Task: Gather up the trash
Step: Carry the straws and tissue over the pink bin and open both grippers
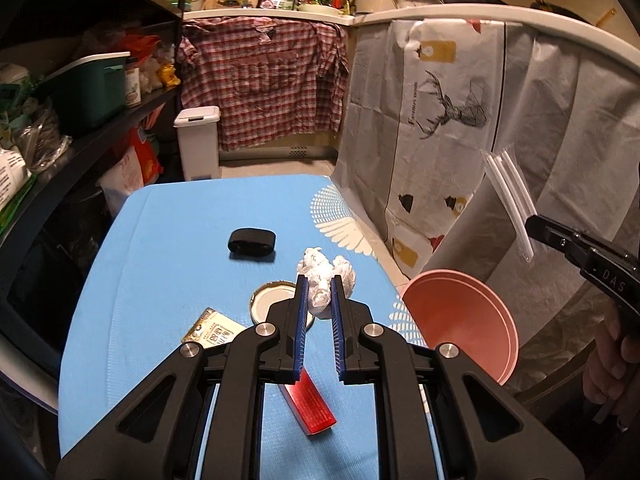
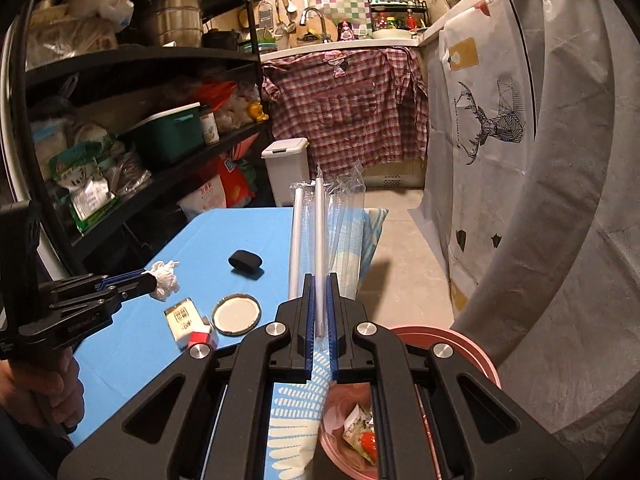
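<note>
On the counter (image 1: pixel 160 264) a pouch (image 1: pixel 252 242) lay farthest back, with a jar lid (image 1: pixel 276 300) nearer and a packet (image 1: pixel 212 330) to its left. A box (image 1: pixel 314 412) lay nearest. A bin (image 1: pixel 464 320) stood beside the counter's right edge, wrappers (image 2: pixel 360 436) seen inside it.

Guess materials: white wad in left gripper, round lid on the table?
White wad: likely tissue or thin paper, matte, crumpled into soft creases, held by the left gripper. Round lid: probably metal, with a thin brassy rim and a flat pale liner.
</note>
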Tool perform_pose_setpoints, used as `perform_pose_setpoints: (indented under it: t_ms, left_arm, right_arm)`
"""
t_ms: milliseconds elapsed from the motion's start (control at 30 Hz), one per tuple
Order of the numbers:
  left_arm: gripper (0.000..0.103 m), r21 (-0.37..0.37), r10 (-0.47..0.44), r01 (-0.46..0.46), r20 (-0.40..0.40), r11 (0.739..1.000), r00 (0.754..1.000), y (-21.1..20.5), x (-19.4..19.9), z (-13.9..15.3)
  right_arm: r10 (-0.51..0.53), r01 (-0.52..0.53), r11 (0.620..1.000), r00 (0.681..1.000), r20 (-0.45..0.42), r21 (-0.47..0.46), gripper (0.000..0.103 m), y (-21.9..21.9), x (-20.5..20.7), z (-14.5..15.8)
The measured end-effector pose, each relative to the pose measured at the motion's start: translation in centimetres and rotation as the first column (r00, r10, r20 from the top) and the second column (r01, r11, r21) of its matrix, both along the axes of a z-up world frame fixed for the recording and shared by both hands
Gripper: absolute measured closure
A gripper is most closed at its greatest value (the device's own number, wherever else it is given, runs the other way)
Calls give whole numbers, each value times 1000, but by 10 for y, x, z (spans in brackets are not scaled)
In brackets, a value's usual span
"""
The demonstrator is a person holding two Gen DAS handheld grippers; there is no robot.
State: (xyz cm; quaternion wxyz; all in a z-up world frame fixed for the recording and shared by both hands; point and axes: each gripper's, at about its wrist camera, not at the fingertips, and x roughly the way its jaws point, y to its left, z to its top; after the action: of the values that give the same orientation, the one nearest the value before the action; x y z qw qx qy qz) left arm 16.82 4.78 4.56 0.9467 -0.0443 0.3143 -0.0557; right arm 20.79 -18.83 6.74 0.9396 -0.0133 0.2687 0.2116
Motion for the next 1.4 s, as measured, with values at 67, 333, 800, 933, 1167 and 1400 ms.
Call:
perform_pose_setpoints:
  t_ms: [67,333,800,933,1167,1400]
  left_arm:
    - [92,-1,-5,5,-1,1000,1000,-3,0,-1]
    - [92,3,-30,30,6,1000,1000,-15,-1,-1]
    - [92,7,-65,65,-7,998,998,-38,6,-8]
    - [92,10,-70,70,-10,997,997,-44,8,-9]
    - [92,12,-87,87,-18,996,996,-56,13,-14]
    - [92,4,-132,132,-22,991,991,-80,20,-18]
  right_arm:
    - [-1,1,1000,1000,-4,-8,97,0,0,-3]
    - [-28,28,1000,999,-20,-1,97,-10,5,-8]
    - [-61,61,998,997,-38,-10,97,-22,8,-12]
    - [-72,72,997,997,-42,-10,97,-26,10,-13]
    - [-101,100,995,993,-62,-22,97,-32,14,-16]
    - [-134,132,991,987,-89,-33,97,-40,18,-22]
